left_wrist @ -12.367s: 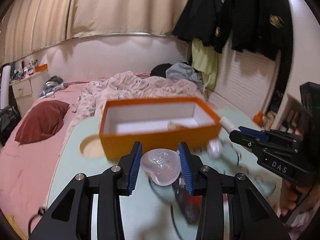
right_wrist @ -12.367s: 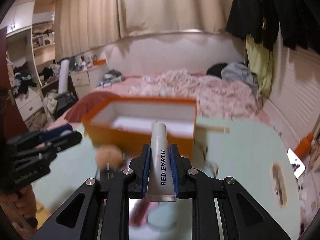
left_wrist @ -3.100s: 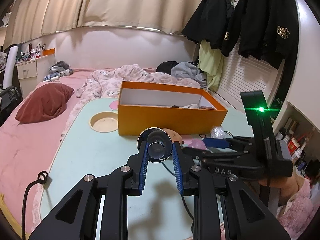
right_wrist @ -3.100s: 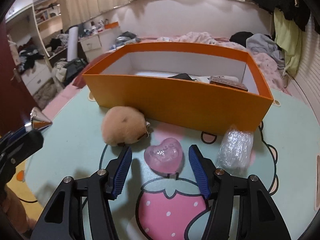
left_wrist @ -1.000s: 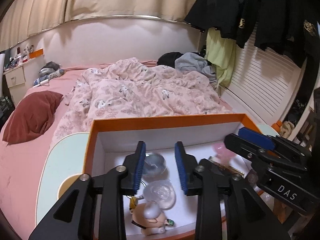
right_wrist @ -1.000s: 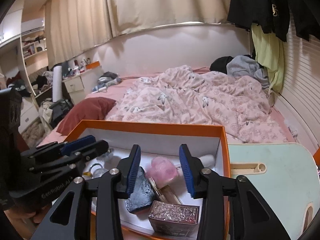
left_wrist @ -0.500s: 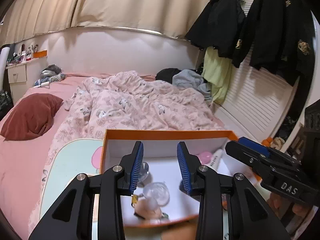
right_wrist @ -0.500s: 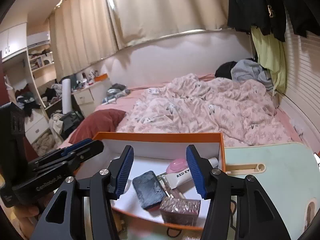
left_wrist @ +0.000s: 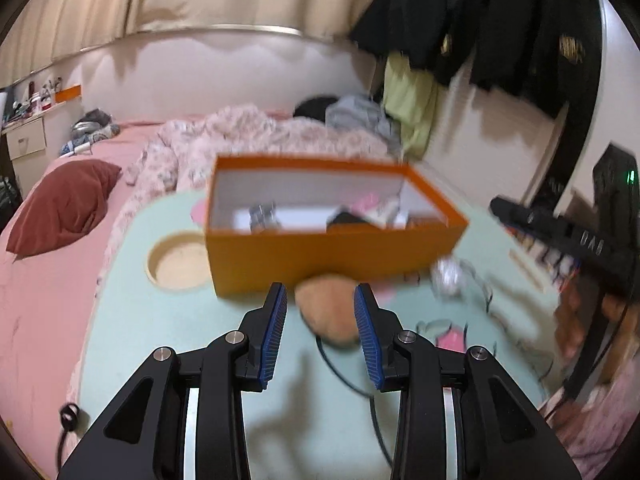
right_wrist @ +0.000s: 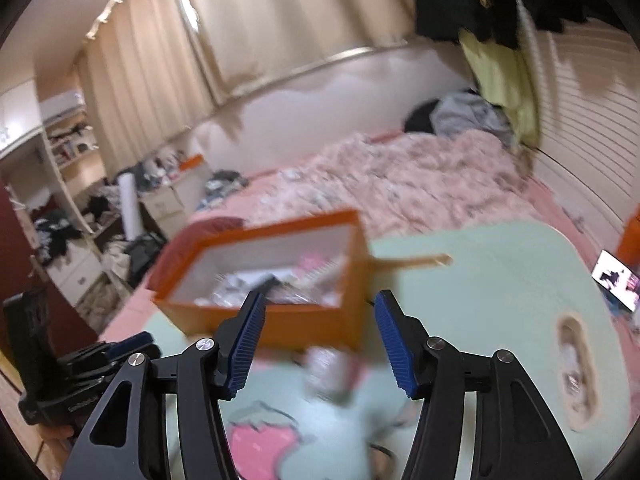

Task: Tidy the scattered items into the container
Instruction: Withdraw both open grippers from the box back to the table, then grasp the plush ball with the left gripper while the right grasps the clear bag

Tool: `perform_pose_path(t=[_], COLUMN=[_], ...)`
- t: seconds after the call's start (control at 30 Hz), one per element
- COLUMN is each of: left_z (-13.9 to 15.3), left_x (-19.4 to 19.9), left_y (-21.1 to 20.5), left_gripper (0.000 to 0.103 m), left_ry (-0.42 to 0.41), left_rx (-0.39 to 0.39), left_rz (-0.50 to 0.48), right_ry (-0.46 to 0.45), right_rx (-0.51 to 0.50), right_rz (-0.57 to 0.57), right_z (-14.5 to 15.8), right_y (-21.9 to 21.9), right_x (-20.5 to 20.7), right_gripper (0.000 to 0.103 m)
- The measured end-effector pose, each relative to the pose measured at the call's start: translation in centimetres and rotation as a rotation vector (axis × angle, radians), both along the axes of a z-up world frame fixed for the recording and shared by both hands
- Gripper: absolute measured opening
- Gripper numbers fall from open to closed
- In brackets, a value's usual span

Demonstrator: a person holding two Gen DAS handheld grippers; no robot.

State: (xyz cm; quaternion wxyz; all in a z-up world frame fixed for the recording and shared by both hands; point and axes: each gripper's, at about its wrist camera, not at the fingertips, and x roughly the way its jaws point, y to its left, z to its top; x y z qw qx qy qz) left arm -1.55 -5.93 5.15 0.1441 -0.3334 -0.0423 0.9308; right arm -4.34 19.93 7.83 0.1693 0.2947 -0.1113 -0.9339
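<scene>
Two grippers are out over the table, and both hold nothing. The left gripper [left_wrist: 320,330] has its blue pads apart, and the fluffy tan toy [left_wrist: 330,310] sits on the table right in front of the gap, just ahead of the pads and not yet squeezed. The right gripper [right_wrist: 318,342] has just been opening its jaws, and they stand wide now with nothing between them. A crinkly see-through wrapped thing [right_wrist: 326,370] lies on the table just past its pads, a bit blurry.

The orange box [left_wrist: 332,220] stands right behind both of these things. It already has a pink piece, a dark piece and some shiny bits inside.

I think the step now is to pick up the last two things. The toy is soft and round, so the left pads should go on each side of its middle and close gently. A dark cord [left_wrist: 344,376] lies under the toy, so lift straight up and watch for a snag. The wrapped thing looks slippery, so the right pads should go low around it. Both things are close to the box wall, so carry them up over the rim before letting go.
</scene>
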Motion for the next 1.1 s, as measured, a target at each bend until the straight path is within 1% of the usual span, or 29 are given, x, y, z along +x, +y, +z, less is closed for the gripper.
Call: perform_pose_path(t=[0.1,0.2,0.23,0.27,0.3,0.33,0.37,0.4,0.5,0.57,0.63,0.7,0.73,0.77,0.8,0.87,0.97,1.1], left_z=[-0.7,-1.5,-1.9,-2.2,-2.4,-2.5,-2.6,-2.7,-3.2,-3.8,-3.9,-3.9,-4.0,-4.0,-4.0,-4.0,-3.3,-2.1], left_x=[-0.7,-1.7,-2.0,-2.4,-2.6,-2.8,-3.0,-3.2,-4.2,-4.9,-4.9,-4.8,-4.7,-4.6,-4.5,-4.2,-3.7,-2.6], left_y=[1.4,2.5,2.8,3.0,3.2,3.4,3.5,3.6,4.2,4.7,5.0,5.2,5.2,5.2,5.0,4.8,4.6,4.1], left_gripper=[0.036,0.036,0.036,0.038,0.049,0.056,0.065,0.068,0.068,0.068,0.068,0.067,0.063,0.056,0.056,0.053,0.051,0.051], left_ry=[-0.018,-0.068,-0.082,-0.093,-0.098,-0.103,-0.105,-0.104,-0.138,-0.175,-0.172,-0.17,-0.168,-0.163,-0.159,-0.145,-0.114,-0.075], left_rx=[-0.033,-0.053,-0.075,-0.101,-0.11,-0.113,-0.118,-0.126,-0.158,-0.155,-0.153,-0.141,-0.134,-0.125,-0.116,-0.103,-0.104,-0.077], left_rz=[-0.009,-0.018,-0.004,0.011,0.012,0.01,0.015,0.023,0.044,0.034,0.025,0.018,0.017,0.015,0.014,0.014,0.023,0.018], right_ry=[-0.041,-0.085,-0.091,-0.1,-0.111,-0.126,-0.139,-0.157,-0.188,-0.206,-0.225,-0.217,-0.222,-0.229,-0.232,-0.232,-0.224,-0.195], right_rx=[0.007,0.004,0.024,0.051,0.072,0.09,0.097,0.102,0.129,0.159,0.155,0.153,0.155,0.156,0.156,0.146,0.138,0.129], right_rz=[-0.027,0.014,0.018,0.019,0.02,0.021,0.026,0.031,0.018,-0.003,0.01,0.017,0.014,0.01,0.006,0.012,0.02,0.023], right_z=[-1.1,-2.1,-2.4,-2.7,-3.0,-3.4,-3.7,-4.1,-5.0,-5.5,-5.8,-5.8,-5.9,-5.9,-6.0,-6.0,-6.0,-5.5], right_y=[0.9,0.1,-0.4,-1.0,-1.6,-2.2,-2.5,-3.0,-3.9,-4.2,-4.5,-4.4,-4.4,-4.3,-4.1,-4.1,-3.9,-3.7], right_x=[0.0,-0.4,-0.4,-0.5,-0.6,-0.7,-0.9,-1.1,-1.6,-1.9,-2.0,-1.8,-1.9,-2.1,-2.1,-2.1,-1.9,-1.5], right_gripper=[0.057,0.057,0.057,0.06,0.061,0.062,0.062,0.062,0.062,0.062,0.062,0.061,0.049,0.037,0.033,0.032,0.032,0.031])
